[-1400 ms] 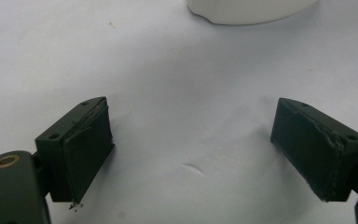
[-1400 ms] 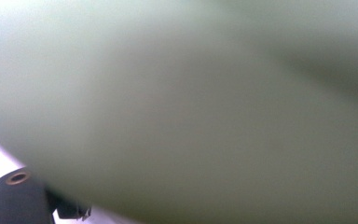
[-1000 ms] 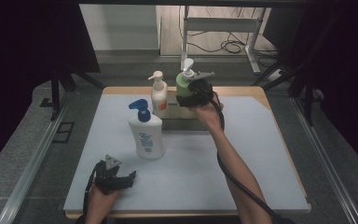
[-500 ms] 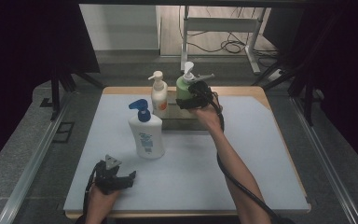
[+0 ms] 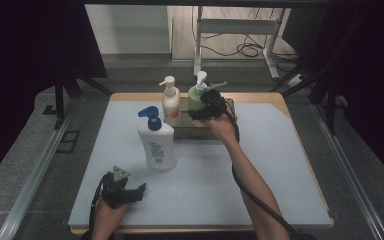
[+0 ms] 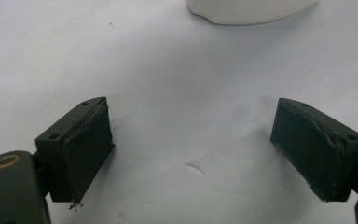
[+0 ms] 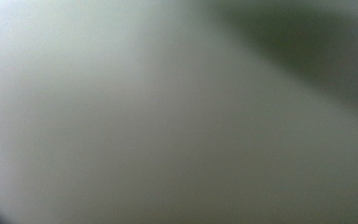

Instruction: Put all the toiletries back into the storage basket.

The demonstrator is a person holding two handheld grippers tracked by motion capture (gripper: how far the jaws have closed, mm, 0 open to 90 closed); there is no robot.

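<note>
A green pump bottle [image 5: 195, 97] stands at the far middle of the mat, in a shallow dark tray [image 5: 200, 132]. My right gripper [image 5: 203, 109] is shut around its body, reaching in from the right; the bottle's blurred green wall [image 7: 144, 116] lies right against the lens in the right gripper view. Beside it on the left stands a white bottle with an orange label [image 5: 170, 102]. Nearer me stands a larger white bottle with a blue pump [image 5: 156, 145]. My left gripper [image 5: 139, 192] rests open on the mat near the front edge, its jaws [image 6: 191, 149] wide apart with nothing between them.
The large bottle's white base [image 6: 247, 9] shows just ahead of my left gripper. A pale mat [image 5: 280, 165] covers the wooden table, with open room on its right half. Metal rails run along both sides, and a desk frame and cables lie beyond the far edge.
The green bottle and my right gripper have sunk slightly toward the tray. The left gripper has stayed where it was.
</note>
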